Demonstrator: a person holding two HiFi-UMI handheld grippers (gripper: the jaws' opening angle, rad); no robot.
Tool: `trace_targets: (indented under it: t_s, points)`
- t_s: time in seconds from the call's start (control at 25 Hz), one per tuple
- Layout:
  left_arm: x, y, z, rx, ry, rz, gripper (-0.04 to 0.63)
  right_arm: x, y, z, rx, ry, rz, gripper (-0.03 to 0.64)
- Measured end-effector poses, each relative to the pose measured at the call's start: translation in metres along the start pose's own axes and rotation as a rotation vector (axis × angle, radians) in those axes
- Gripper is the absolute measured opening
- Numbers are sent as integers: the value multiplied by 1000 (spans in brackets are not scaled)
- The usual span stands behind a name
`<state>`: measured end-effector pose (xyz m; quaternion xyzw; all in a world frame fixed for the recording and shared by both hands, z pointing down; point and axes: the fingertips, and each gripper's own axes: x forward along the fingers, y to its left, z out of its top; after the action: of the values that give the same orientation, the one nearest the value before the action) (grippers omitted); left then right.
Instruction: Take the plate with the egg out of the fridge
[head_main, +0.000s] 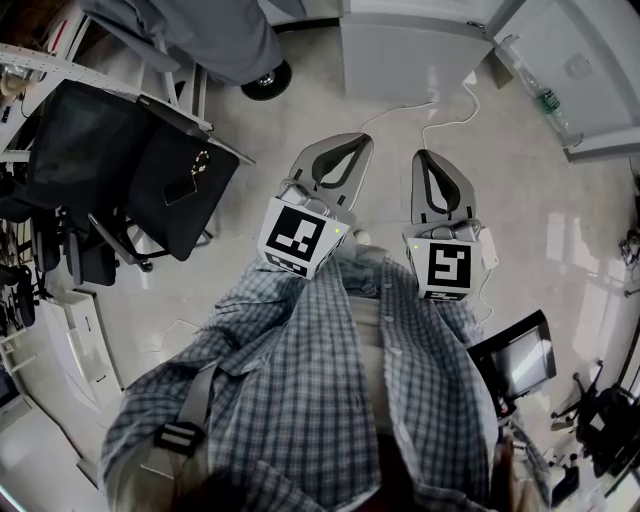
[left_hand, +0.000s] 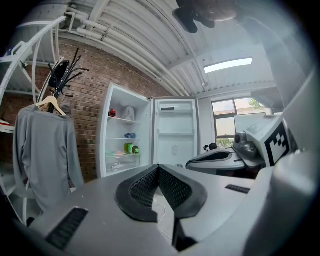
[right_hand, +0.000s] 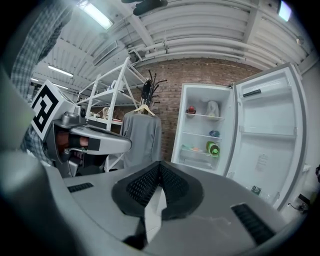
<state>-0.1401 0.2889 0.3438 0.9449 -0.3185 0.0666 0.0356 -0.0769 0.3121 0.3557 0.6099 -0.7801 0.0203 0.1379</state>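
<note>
Brick wall (right_hand: 172, 80) behind upright fridge (right_hand: 200, 127), door (right_hand: 265, 125) open rightward; left hand-held gripper (left_hand: 158, 170), right hand-held gripper (right_hand: 160, 167) both closed, empty.

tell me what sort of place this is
Probably a lab or office workspace, not a home kitchen: a bare brick wall, an open fridge near a coat rack, and black office chairs.
</note>
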Motion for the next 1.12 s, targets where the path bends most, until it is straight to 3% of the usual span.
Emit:
trace_targets:
  t_s: [0.44, 0.64, 1.12]
  points:
    - [36, 7, 1, -12, -10, -50, 6, 17, -25, -8, 9, 32, -56, 5]
    - [66, 17, 4, 34, -2, -95, 6, 40, -47, -7, 8, 40, -83, 5]
    - [122, 73, 22, 15, -23, -129, 6, 113, -81, 18, -17, 36, -114, 5]
